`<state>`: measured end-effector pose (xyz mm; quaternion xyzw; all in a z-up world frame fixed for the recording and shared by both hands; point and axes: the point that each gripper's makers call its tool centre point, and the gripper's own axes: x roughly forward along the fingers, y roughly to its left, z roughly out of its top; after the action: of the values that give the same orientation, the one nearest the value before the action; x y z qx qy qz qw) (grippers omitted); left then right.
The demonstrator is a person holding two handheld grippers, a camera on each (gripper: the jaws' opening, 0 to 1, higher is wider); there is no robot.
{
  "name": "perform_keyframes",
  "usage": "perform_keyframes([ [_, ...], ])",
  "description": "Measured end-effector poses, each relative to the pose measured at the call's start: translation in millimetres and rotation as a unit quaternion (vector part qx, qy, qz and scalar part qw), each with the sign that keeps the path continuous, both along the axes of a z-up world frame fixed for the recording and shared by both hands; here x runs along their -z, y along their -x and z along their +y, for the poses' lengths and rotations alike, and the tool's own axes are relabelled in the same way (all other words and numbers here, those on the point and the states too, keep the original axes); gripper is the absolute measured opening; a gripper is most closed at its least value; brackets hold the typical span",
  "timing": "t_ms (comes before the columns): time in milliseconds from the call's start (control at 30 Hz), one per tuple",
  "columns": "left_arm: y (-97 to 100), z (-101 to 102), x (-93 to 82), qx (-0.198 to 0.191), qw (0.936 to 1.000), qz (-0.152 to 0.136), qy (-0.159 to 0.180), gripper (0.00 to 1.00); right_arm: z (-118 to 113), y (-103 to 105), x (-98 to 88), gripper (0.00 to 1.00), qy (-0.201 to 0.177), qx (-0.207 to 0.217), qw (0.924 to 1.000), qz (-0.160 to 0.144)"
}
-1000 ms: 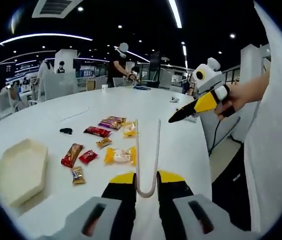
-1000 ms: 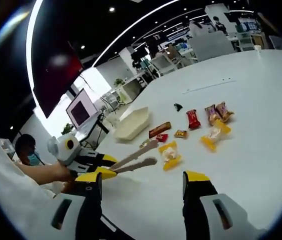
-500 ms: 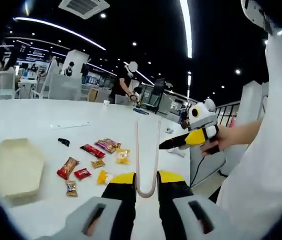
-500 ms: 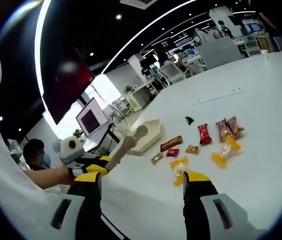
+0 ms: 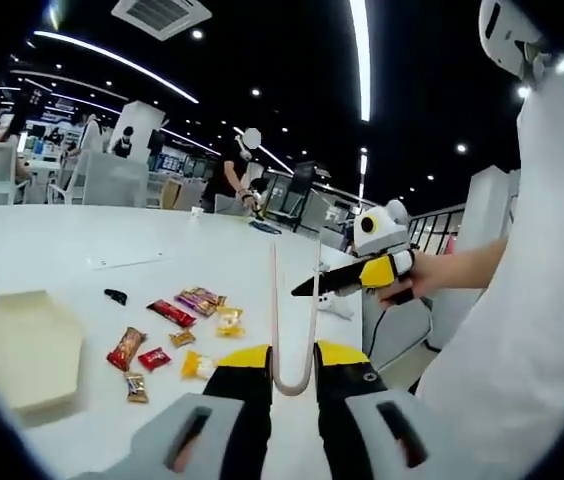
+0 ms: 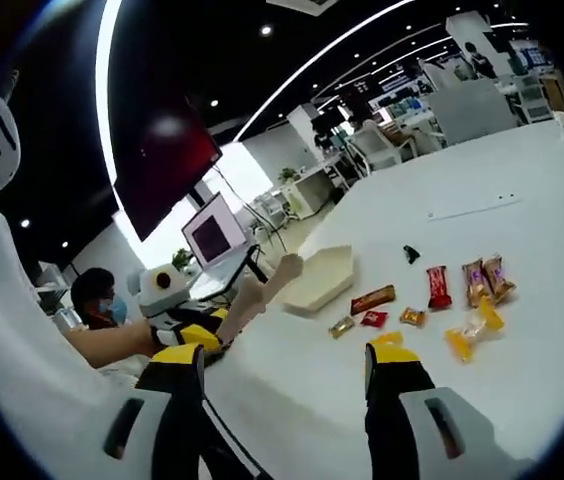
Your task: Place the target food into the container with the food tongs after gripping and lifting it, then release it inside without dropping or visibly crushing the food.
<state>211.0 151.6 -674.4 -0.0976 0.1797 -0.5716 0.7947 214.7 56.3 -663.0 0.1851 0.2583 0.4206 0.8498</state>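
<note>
Your left tool pinches the tongs, right tool gapes wide and empty; snacks lie mid-counter, right of the near-left tray, so lower the tongs over one packet and squeeze gently.

Food tongs upright between left jaws; wrapped snacks and cream container left, beyond.

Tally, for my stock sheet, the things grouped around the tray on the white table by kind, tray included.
Snack packets: 9
Cream tray: 1
Small black object: 1
Total: 11
</note>
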Motion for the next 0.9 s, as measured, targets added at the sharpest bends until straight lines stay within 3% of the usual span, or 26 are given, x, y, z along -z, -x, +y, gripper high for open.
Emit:
perform_keyframes([
  [67, 4.0, 0, -2.5, 0.008, 0.9999, 0.003, 0.006, 0.12, 2, 1, -4.5, 0.66, 0.013, -0.012, 0.9998, -0.011],
  [233, 15.4, -4, -15.6, 0.015, 0.9992, 0.013, 0.036, 0.12, 9, 5, -22.1, 0.66, 0.004, -0.033, 0.9991, -0.028],
  [433, 29.9, -10, -17.4, 0.035, 0.9986, 0.013, 0.037, 0.12, 15, 11, -33.7, 0.66, 0.027, -0.073, 0.9954, -0.057],
  [533, 32.9, -9, -22.8, 0.04, 0.9979, 0.016, 0.048, 0.12, 17, 16, -44.6, 0.66, 0.014, -0.09, 0.9936, -0.067],
  [667, 38.4, -6, -28.5, 0.043, 0.9975, 0.011, 0.056, 0.12, 15, 21, -49.2, 0.64, 0.031, -0.108, 0.9904, -0.08],
  [767, 44.2, -5, -27.3, 0.046, 0.9958, 0.031, 0.073, 0.13, 14, 22, -46.9, 0.62, 0.035, -0.113, 0.9898, -0.08],
  [900, 53.8, -10, -22.1, 0.072, 0.9951, 0.033, 0.059, 0.13, 21, 27, -44.8, 0.59, 0.036, -0.13, 0.9875, -0.08],
])
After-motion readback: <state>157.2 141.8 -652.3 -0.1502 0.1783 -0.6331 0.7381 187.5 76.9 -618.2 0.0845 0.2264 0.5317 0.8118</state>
